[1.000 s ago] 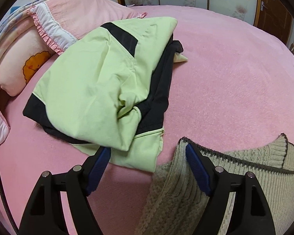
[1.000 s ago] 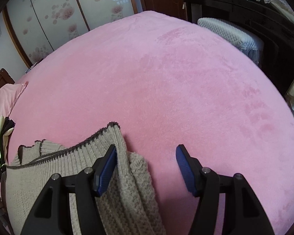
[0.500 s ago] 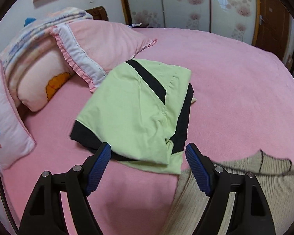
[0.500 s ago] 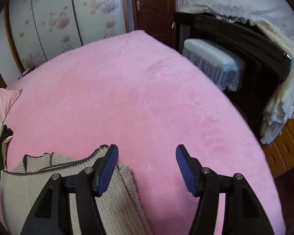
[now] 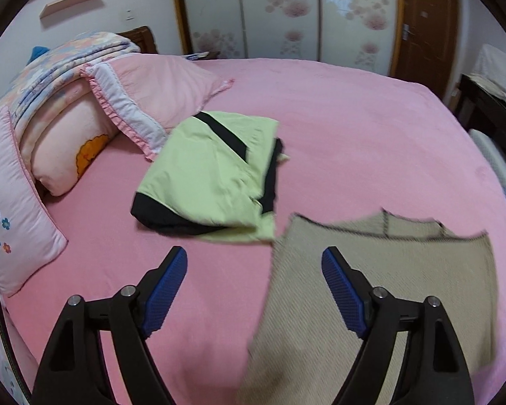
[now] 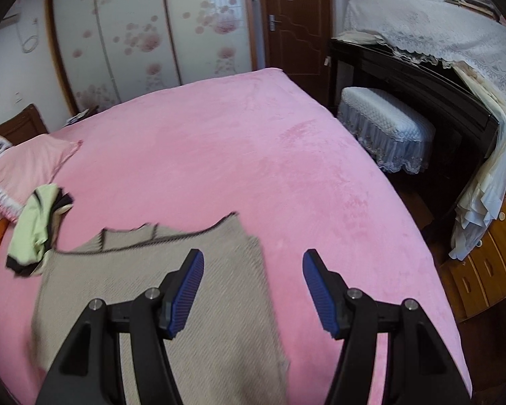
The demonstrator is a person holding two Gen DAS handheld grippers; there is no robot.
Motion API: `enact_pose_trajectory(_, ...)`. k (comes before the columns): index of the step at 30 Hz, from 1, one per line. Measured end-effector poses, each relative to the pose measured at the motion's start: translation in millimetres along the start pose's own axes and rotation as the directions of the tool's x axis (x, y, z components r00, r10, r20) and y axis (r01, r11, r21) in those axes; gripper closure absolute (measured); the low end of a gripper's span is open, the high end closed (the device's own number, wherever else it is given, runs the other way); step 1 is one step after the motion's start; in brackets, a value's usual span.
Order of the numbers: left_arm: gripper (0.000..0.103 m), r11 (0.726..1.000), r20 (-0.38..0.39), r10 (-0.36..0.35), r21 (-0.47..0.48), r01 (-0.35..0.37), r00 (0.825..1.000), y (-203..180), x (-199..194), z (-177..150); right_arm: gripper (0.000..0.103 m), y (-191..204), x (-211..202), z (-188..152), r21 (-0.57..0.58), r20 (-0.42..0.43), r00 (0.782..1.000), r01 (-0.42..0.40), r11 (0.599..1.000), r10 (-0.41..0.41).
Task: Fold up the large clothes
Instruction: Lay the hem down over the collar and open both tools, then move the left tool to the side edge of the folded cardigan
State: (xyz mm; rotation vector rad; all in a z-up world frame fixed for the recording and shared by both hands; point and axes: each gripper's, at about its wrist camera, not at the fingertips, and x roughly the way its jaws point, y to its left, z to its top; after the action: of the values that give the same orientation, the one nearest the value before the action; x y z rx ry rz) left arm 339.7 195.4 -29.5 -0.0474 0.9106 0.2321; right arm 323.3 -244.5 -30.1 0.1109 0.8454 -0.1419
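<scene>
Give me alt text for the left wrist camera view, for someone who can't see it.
An open two-finger left gripper with blue pads, jaws opening and holding nothing, hovers over a pink bed. Below it lies a beige knit sweater, and beyond that a folded light-green and black garment beside pillows at the bed's head.

- Left gripper: pitched downward, jaws opening, nothing between the blue pads; fingertips at roughly 10 and 2 o'clock.
- Right gripper: pitched downward, jaws spread apart, holding nothing; fingers splay from 6 o'clock.
</scene>
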Motion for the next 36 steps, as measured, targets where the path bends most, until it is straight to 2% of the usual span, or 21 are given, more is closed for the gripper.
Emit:
enact_pose_trajectory(7, 0.021, 0.993, 0.006, -0.109, 0.052, 0.109, 0.994, -24.7, -53.3, -47.9, 0.045, 27.0, -42.3, -36.1, -0.078, 0.03, 0.999, -0.02, 0.997, 0.022)
enact_pose_trajectory(10, 0.021, 0.985, 0.005, -0.173, 0.025, 0.173, 0.985, -28.1, -76.9, -68.4, 0.05, 39.6, -58.2, -50.5, -0.093, 0.029, 0.998, -0.056, 0.994, 0.059)
enact_pose_trajectory(12, 0.013, 0.979, 0.015, -0.203, -0.003, 0.203, 0.979, -27.9, -87.3, -79.9, 0.052, 48.4, -68.0, -57.6, -0.11, 0.049, 0.996, -0.07, 0.991, 0.076)
enact_pose_trajectory(16, 0.011, 0.972, 0.039, -0.224, -0.072, 0.226, 0.974, -25.5, -98.0, -106.4, 0.052, 69.4, -82.0, -72.0, -0.149, 0.067, 0.99, -0.114, 0.982, 0.125)
enact_pose_trajectory(22, 0.011, 0.969, 0.024, -0.213, -0.125, 0.214, 0.977, -27.0, -84.3, -139.0, 0.059, 97.9, -80.1, -93.8, -0.166, 0.083, 0.98, -0.165, 0.972, 0.181)
enact_pose_trajectory(26, 0.011, 0.968, 0.018, -0.186, -0.168, 0.186, 0.982, -26.9, -66.6, -169.2, 0.061, 113.9, -68.9, -120.3, -0.153, 0.107, 0.98, -0.151, 0.977, 0.168)
enact_pose_trajectory(30, 0.011, 0.974, -0.01, -0.154, -0.173, 0.15, 0.988, -26.9, -41.3, -195.9, 0.061, 123.5, -51.3, -146.7, -0.125, 0.106, 0.981, -0.146, 0.981, 0.159)
enact_pose_trajectory(33, 0.011, 0.966, -0.074, -0.18, -0.203, 0.162, 0.981, -21.4, -18.4, -211.0, 0.067, 128.9, -33.2, -161.6, -0.116, 0.073, 0.985, -0.147, 0.982, 0.156)
enact_pose_trajectory(36, 0.011, 0.944, -0.104, -0.235, -0.263, 0.201, 0.966, -13.4, -0.2, -223.6, 0.071, 132.2, -20.2, -170.4, -0.115, 0.048, 0.988, -0.14, 0.983, 0.146)
